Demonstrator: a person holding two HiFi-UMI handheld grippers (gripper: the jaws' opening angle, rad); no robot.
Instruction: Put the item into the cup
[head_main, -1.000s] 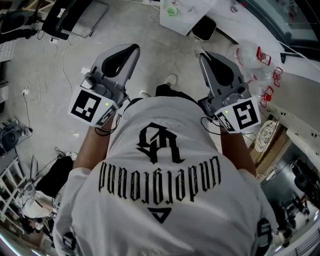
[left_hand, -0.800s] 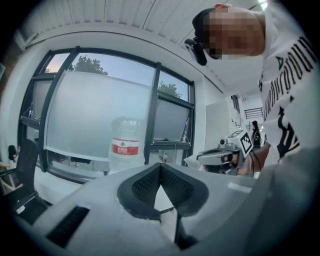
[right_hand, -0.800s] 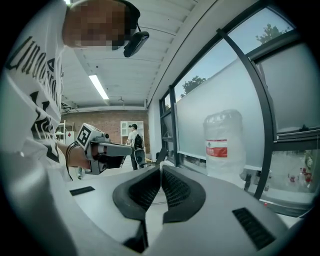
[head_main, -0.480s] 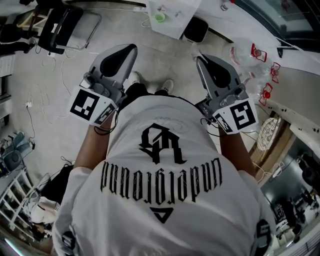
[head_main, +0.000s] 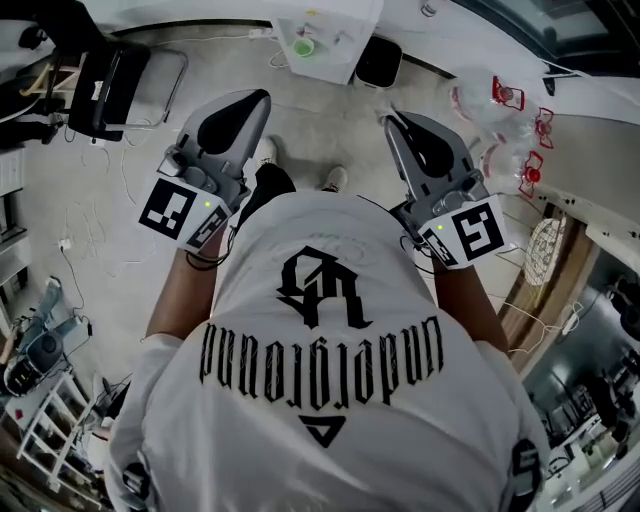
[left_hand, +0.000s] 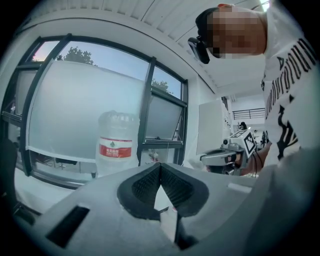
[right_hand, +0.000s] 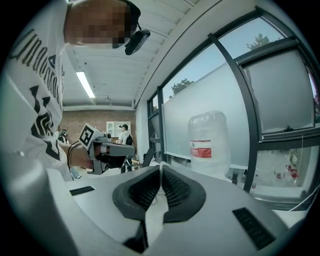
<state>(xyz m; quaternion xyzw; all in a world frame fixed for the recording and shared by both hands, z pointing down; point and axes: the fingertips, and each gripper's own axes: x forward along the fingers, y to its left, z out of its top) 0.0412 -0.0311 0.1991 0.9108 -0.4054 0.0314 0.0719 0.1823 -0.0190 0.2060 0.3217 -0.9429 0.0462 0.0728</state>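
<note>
Both grippers are held up in front of the person's chest and point forward. In the head view my left gripper is shut with nothing in it, and my right gripper is shut and empty too. The left gripper view shows the ribbed pads meeting at their tips, and the right gripper view shows its pads touching the same way. A small green cup-like thing stands on a white table far ahead on the floor level. No item to pick is in sight.
A large water bottle with a red label stands by the window, also in the right gripper view. Black bin sits beside the white table. A dark chair is at left; clear bottles and shelving at right.
The head view has slid over the floor: the white table and bin have moved left and closer to the top edge. Both grippers stay shut in the same pose.
</note>
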